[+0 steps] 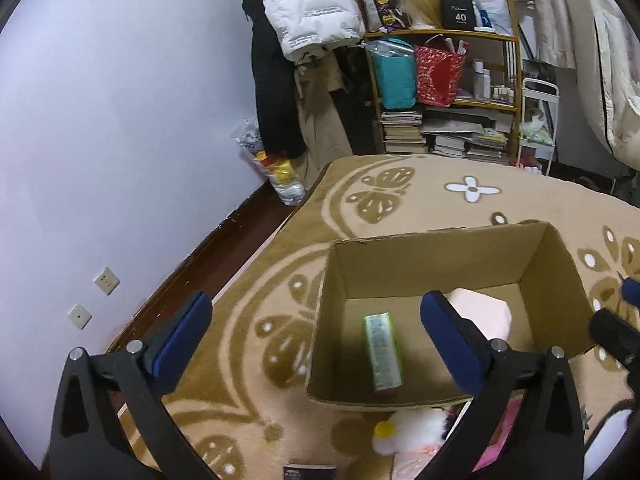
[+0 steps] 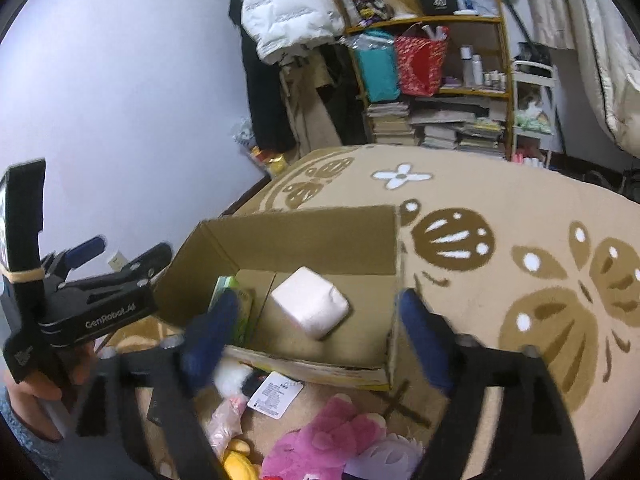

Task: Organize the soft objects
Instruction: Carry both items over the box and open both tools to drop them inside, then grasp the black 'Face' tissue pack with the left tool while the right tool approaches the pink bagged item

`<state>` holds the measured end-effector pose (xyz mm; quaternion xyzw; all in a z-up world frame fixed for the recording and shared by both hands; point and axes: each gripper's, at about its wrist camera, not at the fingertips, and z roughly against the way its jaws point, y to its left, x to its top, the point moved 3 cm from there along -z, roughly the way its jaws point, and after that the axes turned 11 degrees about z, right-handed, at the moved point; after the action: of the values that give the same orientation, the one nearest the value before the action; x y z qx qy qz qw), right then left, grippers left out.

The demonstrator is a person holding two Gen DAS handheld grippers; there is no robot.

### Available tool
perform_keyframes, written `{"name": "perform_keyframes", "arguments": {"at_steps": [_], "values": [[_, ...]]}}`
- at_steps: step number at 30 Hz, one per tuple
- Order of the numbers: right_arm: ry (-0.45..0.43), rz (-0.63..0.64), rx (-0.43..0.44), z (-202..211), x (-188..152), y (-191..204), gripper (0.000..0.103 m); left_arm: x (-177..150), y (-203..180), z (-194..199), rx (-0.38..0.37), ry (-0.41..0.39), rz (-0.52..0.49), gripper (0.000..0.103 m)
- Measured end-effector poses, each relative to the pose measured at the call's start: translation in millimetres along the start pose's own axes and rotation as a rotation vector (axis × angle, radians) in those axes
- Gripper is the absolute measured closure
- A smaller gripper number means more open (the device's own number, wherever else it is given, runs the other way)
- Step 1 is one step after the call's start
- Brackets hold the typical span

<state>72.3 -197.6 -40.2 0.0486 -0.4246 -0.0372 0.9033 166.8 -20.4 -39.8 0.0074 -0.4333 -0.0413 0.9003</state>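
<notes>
Both jaws are seen spread wide and empty: left hand-held gripper (image 1: 316, 336) over the near-left corner of the cardboard box (image 1: 440, 248), right hand-held gripper (image 2: 316, 320) above its near wall. A green pack (image 1: 382, 352) and pale pink block (image 2: 310, 307) are seen inside the box on the rug (image 2: 520, 208). A pink plush (image 2: 324, 444), white plush (image 1: 412, 430) and yellow toy (image 2: 236, 460) are left on the rug just beside the near wall.

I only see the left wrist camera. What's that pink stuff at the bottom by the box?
Observer: A pink plush toy lying on the rug in front of the cardboard box.
Operator: Any more toys near it?
Observer: Yes, a yellow plush lies beside the pink one.
Operator: Is the right gripper holding anything?
Observer: No. The right gripper is open and empty, above the box's front edge.
</notes>
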Motion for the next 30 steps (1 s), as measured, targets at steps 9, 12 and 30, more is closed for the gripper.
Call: {"name": "perform_keyframes", "arguments": {"at_steps": [9, 12, 30], "values": [[0.011, -0.026, -0.007, 12.6, -1.9, -3.2, 0.003, -3.1, 15.3, 14.2, 0.002, 0.024, 0.035, 0.000], [0.026, -0.017, 0.008, 16.8, -7.4, 0.2, 0.002, -8.5, 21.0, 15.5, -0.008, 0.062, 0.040, 0.000], [0.128, 0.121, 0.085, 9.6, -40.2, 55.8, 0.000, -70.4, 47.2, -4.9, -0.020, 0.384, 0.069, 0.000]]}}
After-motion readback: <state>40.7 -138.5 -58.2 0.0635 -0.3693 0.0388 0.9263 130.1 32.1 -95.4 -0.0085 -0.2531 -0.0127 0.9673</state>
